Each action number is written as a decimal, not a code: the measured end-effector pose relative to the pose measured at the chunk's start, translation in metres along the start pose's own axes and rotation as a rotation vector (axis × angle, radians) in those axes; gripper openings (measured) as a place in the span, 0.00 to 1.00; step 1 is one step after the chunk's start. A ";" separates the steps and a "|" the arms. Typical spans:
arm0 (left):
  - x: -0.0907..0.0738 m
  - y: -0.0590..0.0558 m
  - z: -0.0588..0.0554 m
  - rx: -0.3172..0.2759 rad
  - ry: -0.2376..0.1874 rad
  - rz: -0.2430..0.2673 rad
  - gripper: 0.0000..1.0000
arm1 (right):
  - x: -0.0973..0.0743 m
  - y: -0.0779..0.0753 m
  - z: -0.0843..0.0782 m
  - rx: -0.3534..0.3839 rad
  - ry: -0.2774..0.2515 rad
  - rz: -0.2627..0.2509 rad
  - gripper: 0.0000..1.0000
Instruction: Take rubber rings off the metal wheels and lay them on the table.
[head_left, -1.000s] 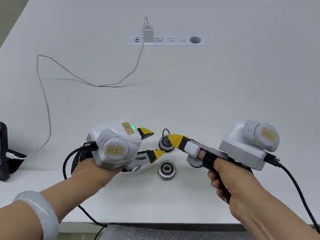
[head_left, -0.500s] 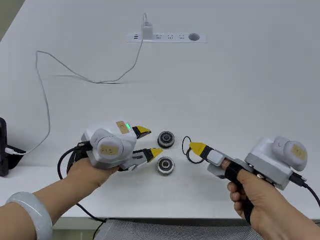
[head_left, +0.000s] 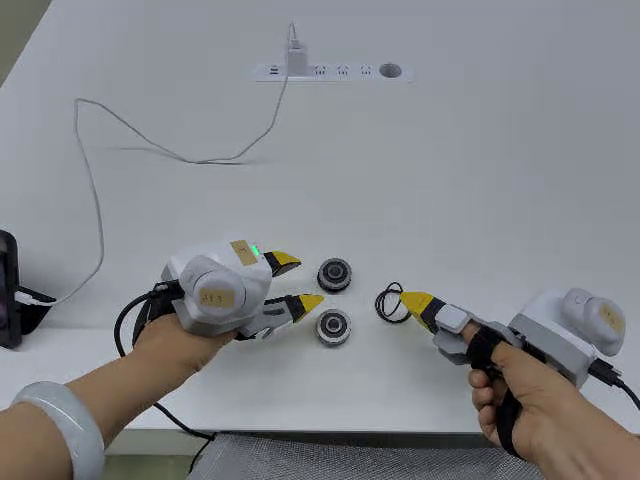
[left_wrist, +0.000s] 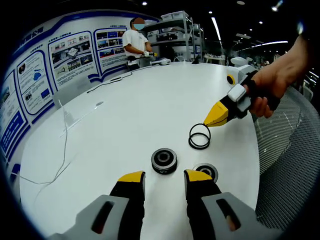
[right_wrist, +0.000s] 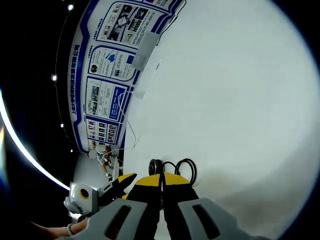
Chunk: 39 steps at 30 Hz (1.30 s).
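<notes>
Right hand-held gripper (head_left: 408, 297) looks pinched shut on the rim of a thin black rubber ring (head_left: 389, 303) lying on the surface (head_left: 480, 180) (light, limp and stretchy, best nipped at its edge). Left hand-held gripper (head_left: 300, 281), jaws apart, sits just beside the metal wheels (head_left: 334, 274), which are probably heavy and hard.

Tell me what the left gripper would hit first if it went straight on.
Most likely the metal wheel lying straight ahead of the left gripper, in line with the gap between its open jaws. A second wheel sits beside one jaw tip, slightly off that line.
</notes>
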<state>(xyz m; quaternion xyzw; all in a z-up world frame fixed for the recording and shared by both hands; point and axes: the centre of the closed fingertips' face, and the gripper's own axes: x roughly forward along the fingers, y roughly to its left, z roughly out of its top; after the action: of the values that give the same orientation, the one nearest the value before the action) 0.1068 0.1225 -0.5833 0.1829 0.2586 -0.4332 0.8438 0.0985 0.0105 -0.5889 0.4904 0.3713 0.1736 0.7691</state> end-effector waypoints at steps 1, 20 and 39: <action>0.000 0.000 0.000 0.000 0.001 -0.001 0.32 | 0.000 -0.002 0.000 -0.008 0.001 -0.007 0.02; 0.001 -0.001 0.000 0.006 0.004 -0.003 0.31 | 0.000 -0.025 0.000 -0.465 0.069 -0.179 0.10; 0.004 -0.001 0.006 0.021 0.000 -0.010 0.30 | 0.011 -0.005 0.002 -0.638 0.096 -0.168 0.20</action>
<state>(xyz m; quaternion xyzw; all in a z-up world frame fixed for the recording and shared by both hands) 0.1094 0.1161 -0.5805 0.1903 0.2553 -0.4402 0.8395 0.1066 0.0136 -0.5970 0.1835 0.3732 0.2399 0.8772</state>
